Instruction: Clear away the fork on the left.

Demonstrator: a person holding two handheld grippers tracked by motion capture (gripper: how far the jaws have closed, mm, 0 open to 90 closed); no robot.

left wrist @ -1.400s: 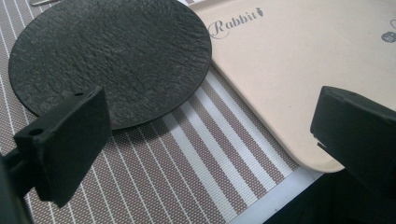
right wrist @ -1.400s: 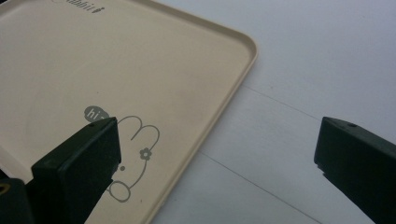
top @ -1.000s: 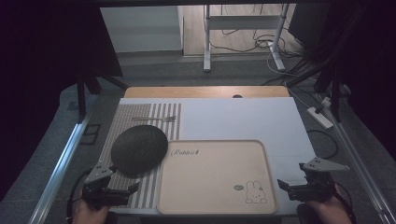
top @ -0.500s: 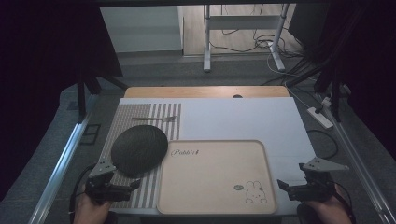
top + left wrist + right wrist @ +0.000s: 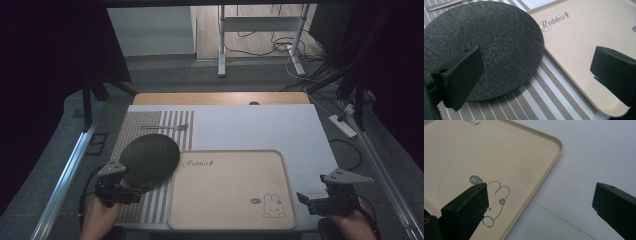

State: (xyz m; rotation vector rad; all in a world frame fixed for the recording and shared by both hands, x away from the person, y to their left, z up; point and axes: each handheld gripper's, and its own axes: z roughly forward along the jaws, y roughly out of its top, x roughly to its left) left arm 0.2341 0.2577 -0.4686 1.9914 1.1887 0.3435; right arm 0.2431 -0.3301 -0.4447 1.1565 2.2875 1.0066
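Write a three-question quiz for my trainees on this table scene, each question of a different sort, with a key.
1. True or false: the dark round plate lies inside the beige tray.
2. Which thing lies beyond the plate on the striped mat? A) a fork B) a cup C) a sponge
3. Fill in: the drawing in the tray's near right corner is a ____.

Key:
1. False; the plate rests on the striped mat, left of the tray.
2. A, the fork.
3. Rabbit, close to the open right tongs. The left tongs, also open, sit at the plate's near edge.
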